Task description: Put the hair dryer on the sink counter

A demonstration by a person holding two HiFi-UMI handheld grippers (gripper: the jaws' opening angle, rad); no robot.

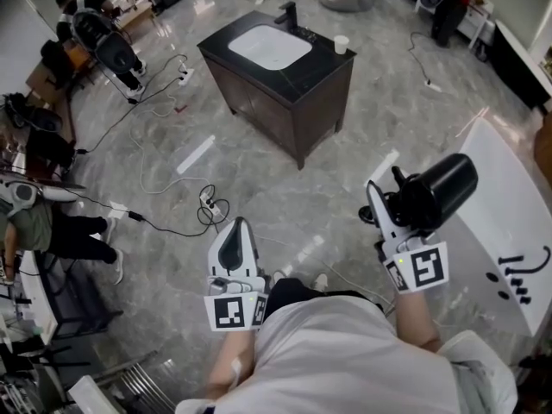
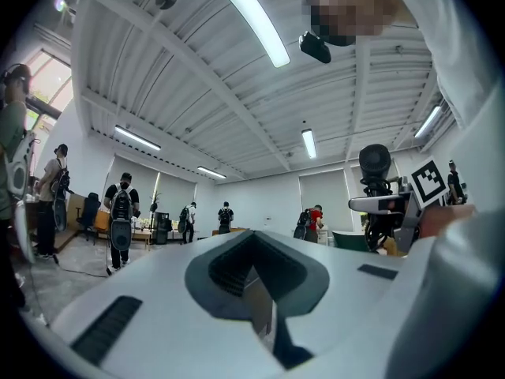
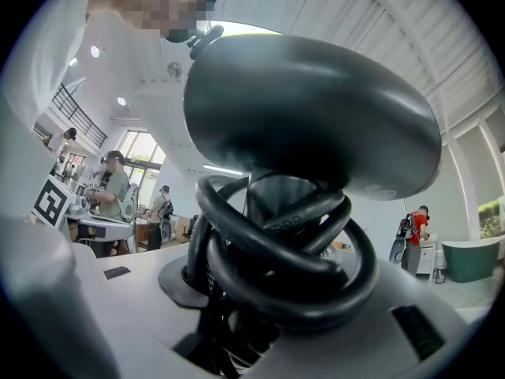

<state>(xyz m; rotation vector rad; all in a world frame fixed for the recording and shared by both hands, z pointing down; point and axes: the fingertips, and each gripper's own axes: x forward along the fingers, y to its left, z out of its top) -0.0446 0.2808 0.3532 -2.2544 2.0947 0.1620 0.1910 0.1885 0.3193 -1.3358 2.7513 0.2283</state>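
Note:
The black hair dryer (image 1: 438,190) is held up in the air at the right, with my right gripper (image 1: 390,203) shut on its handle. In the right gripper view the dryer's body (image 3: 316,109) fills the frame, and its coiled black cord (image 3: 276,247) is wrapped round the handle between the jaws. The dark sink counter (image 1: 323,72) with a white basin (image 1: 269,47) and a black faucet (image 1: 289,14) stands several steps ahead on the marble floor. My left gripper (image 1: 235,241) is raised at the left, shut and empty; its jaws meet in the left gripper view (image 2: 260,306).
A white cup (image 1: 341,44) stands on the counter's right corner. Cables and a power strip (image 1: 211,203) lie on the floor between me and the counter. A white table (image 1: 509,231) is close on my right. People and chairs (image 1: 112,46) are at the far left.

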